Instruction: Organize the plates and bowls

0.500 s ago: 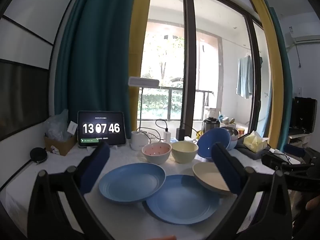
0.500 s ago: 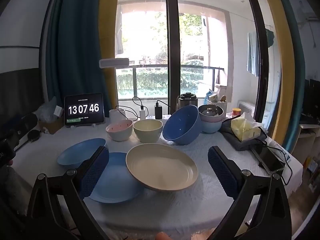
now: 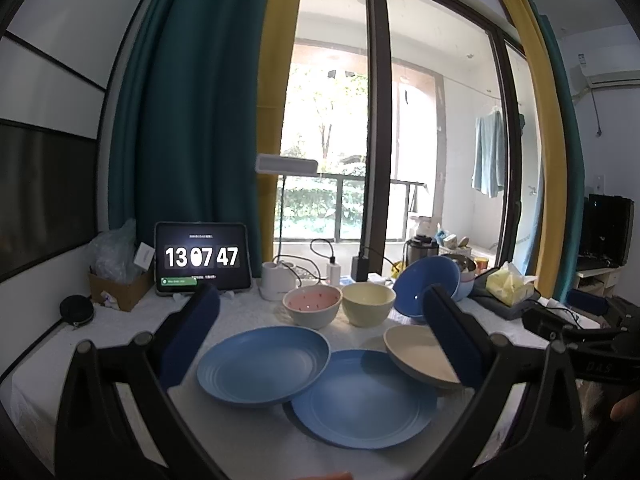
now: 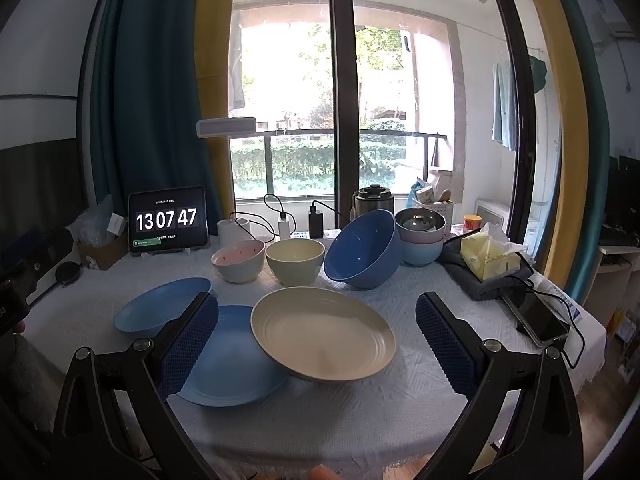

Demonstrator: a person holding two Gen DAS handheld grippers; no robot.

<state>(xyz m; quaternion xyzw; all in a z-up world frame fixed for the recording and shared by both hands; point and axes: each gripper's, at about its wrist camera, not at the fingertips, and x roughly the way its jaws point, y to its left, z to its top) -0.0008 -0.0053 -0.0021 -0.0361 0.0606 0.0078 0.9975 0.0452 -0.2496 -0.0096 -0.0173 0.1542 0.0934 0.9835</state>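
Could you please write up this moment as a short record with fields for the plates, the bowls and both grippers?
plates: beige plate and blue plate each overlap the rim of the flat blue plate
bowls: pink bowl, cream bowl, tilted dark blue bowl leaning on the stacked bowls
left gripper: open, empty
right gripper: open, empty
surface: table

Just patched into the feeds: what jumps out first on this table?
Three overlapping plates up front: a cream plate tilted onto a flat blue plate, with another blue plate leaning on it from the left. Behind them, a big blue bowl tipped on its side beside the cream bowl and pink bowl.
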